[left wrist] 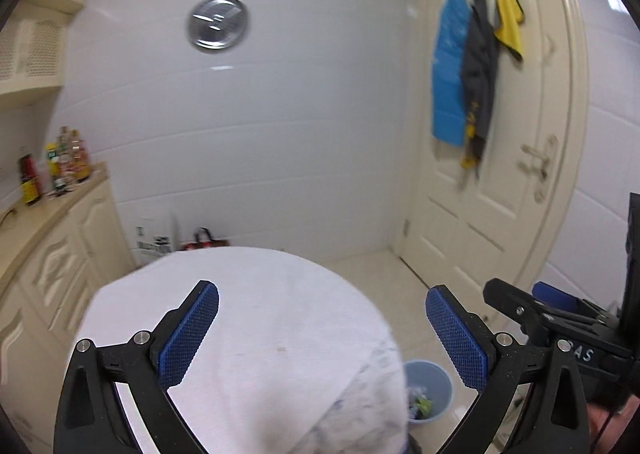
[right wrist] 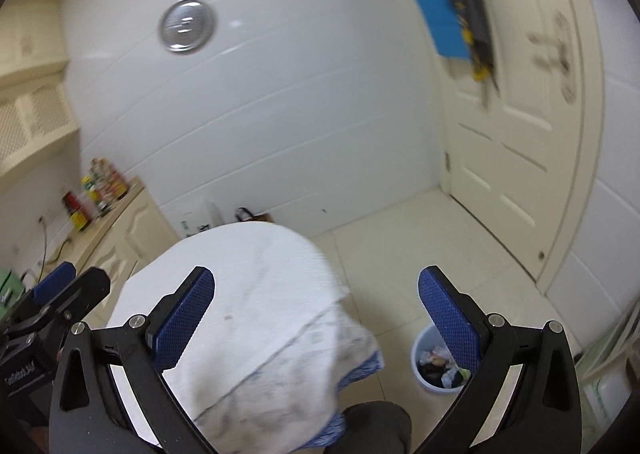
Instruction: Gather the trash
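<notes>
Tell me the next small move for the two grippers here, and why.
Probably lower both toward the white cloth-covered table to look for trash. The left gripper and right gripper are both open and hold nothing. No loose trash shows on the cloth. The blue bin on the floor to the right already has scraps in it, so it looks like the drop point.

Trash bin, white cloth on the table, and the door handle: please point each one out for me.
Trash bin [right wrist: 425, 374]: right wrist view, on its pale blue outer wall.
White cloth [left wrist: 272, 314]: left wrist view, on its flat top part.
Door handle [left wrist: 538, 158]: left wrist view, on the lever, which is blurred.
</notes>
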